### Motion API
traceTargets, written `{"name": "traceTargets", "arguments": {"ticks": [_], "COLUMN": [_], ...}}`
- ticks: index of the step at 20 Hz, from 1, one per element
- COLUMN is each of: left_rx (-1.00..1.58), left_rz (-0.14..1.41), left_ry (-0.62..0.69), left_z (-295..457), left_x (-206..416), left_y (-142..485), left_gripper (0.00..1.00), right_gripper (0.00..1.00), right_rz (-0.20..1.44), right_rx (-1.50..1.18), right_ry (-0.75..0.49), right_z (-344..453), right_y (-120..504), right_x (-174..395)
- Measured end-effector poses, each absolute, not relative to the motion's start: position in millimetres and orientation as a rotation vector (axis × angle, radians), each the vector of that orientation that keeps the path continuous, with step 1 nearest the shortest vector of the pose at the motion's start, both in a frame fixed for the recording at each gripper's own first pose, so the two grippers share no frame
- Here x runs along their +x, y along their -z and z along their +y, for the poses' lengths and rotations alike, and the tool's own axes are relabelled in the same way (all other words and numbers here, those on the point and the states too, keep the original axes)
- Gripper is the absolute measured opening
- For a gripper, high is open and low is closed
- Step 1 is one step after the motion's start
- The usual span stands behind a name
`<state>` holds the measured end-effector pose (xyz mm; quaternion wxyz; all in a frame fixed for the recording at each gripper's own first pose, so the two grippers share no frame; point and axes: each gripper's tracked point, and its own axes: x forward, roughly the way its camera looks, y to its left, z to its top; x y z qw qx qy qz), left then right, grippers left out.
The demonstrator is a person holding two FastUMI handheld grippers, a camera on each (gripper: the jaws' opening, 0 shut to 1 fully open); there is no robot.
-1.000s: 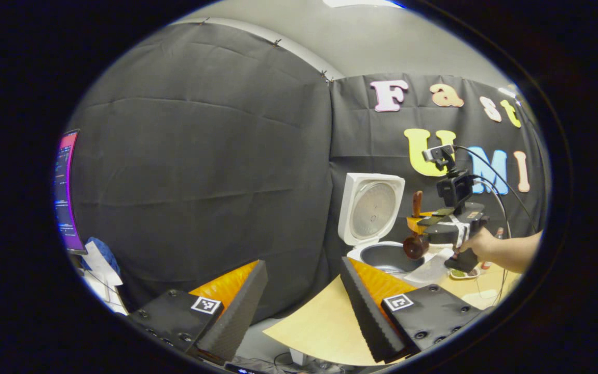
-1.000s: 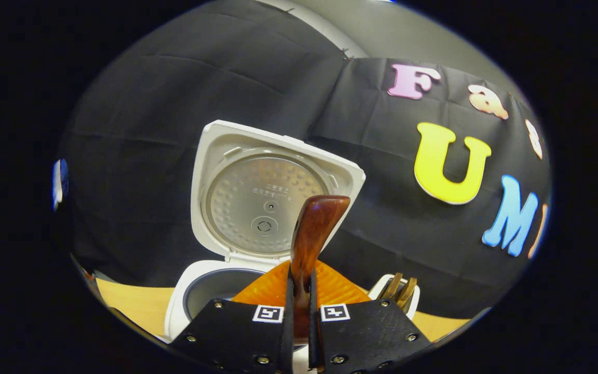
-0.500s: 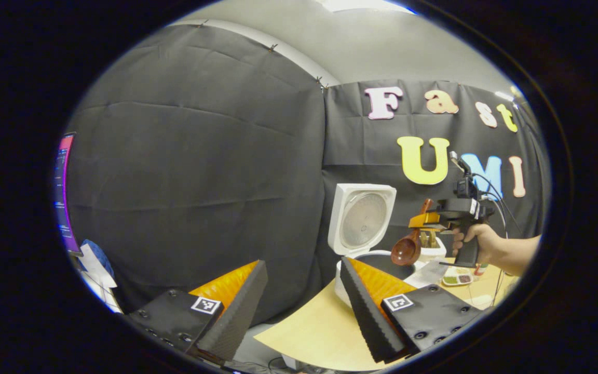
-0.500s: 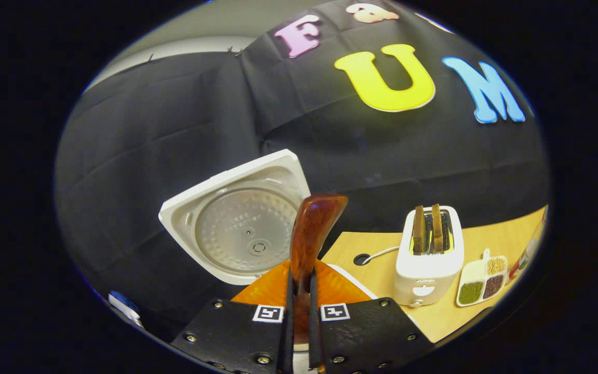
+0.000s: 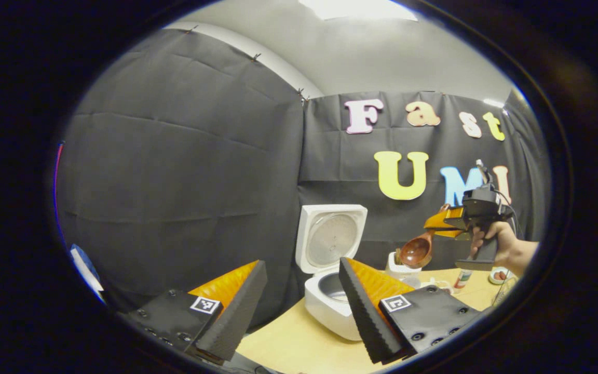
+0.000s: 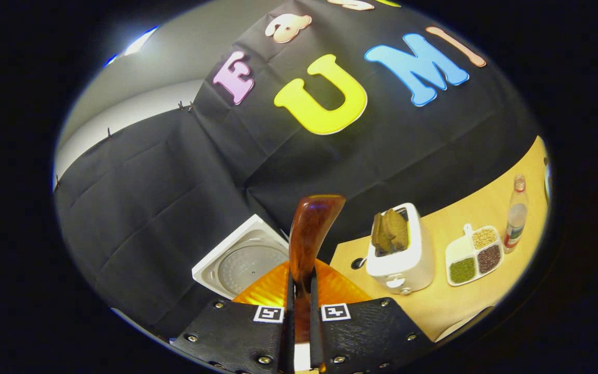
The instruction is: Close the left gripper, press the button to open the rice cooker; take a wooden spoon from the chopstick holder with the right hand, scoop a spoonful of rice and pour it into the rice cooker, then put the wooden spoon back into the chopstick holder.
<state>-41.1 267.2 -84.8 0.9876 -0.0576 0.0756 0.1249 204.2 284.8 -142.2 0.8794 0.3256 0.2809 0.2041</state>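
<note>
The right gripper clamps a wooden spoon by its glossy handle, held in the air to the right of the open rice cooker. The spoon looks light, rigid and perhaps slippery, so a mid-handle hold suits it. The left gripper hangs with fingers apart.

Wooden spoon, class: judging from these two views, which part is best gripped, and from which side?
Grip the wooden spoon on its slim flat handle, fingers closing on its broad faces, as the right gripper does. The round bowl would probably slip.
</note>
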Motion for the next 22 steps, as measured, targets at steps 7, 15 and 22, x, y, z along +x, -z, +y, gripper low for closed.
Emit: {"name": "traceTargets", "arguments": {"ticks": [7, 15, 22], "left_rx": [-0.125, -0.140, -0.135], "left_rz": [0.118, 0.082, 0.068], "left_ry": [-0.168, -0.085, -0.028], "left_z": [204.5, 139.7, 97.9], "left_x": [-21.8, 0.2, 14.9], "left_y": [65.7, 45.8, 33.5], "left_gripper": [0.95, 0.99, 0.97], "right_gripper": [0.12, 0.12, 0.12], "right_rz": [0.495, 0.438, 0.417], "right_rx": [0.645, 0.585, 0.544], "right_ry": [-0.305, -0.131, 0.021], "right_z": [169.1, 49.2, -49.7], "right_y": [115.0, 109.1, 114.5], "right_x": [192.8, 166.0, 137.1]}}
